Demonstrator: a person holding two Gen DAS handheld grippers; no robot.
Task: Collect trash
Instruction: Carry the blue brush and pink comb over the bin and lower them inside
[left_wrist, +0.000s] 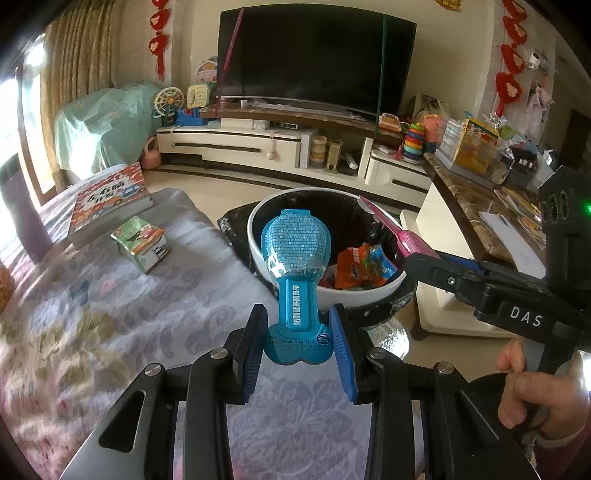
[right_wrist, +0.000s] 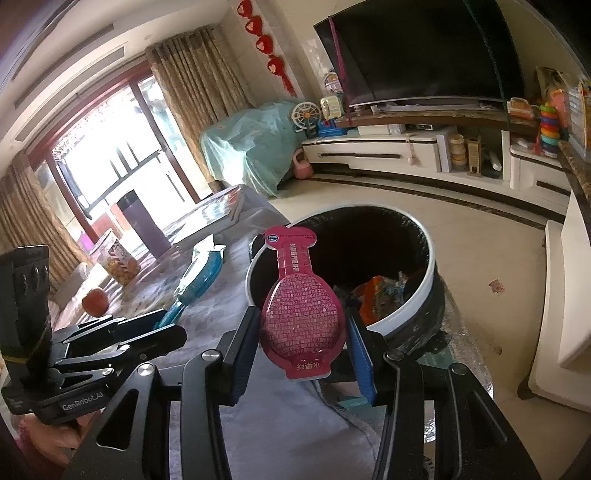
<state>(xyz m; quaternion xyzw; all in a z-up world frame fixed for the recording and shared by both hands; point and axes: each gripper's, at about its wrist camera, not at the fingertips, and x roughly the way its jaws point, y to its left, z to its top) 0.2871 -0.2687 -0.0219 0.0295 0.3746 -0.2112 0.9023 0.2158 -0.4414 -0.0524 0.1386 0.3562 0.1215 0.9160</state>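
Observation:
My left gripper (left_wrist: 298, 343) is shut on the narrow base of a blue spoon-shaped packet (left_wrist: 295, 251), which stands up in front of the trash bin (left_wrist: 369, 291). The bin has a white rim and a black liner, with orange and blue wrappers (left_wrist: 362, 269) inside. My right gripper (right_wrist: 303, 332) is shut on the round end of a pink packet (right_wrist: 303, 306) of the same shape, just short of the bin's rim (right_wrist: 428, 273). In the left wrist view the right gripper (left_wrist: 413, 258) holds the pink packet (left_wrist: 384, 229) over the bin's right rim. In the right wrist view the left gripper (right_wrist: 173, 325) shows with the blue packet (right_wrist: 195, 280).
A cloth-covered table (left_wrist: 110, 314) holds a book (left_wrist: 110, 199) and a green carton (left_wrist: 142, 240). An apple (right_wrist: 95, 301), a snack box (right_wrist: 118, 262) and a purple cup (right_wrist: 142, 225) stand on it too. A cluttered counter (left_wrist: 480, 206) runs along the right. A hand (left_wrist: 532, 391) grips the right tool.

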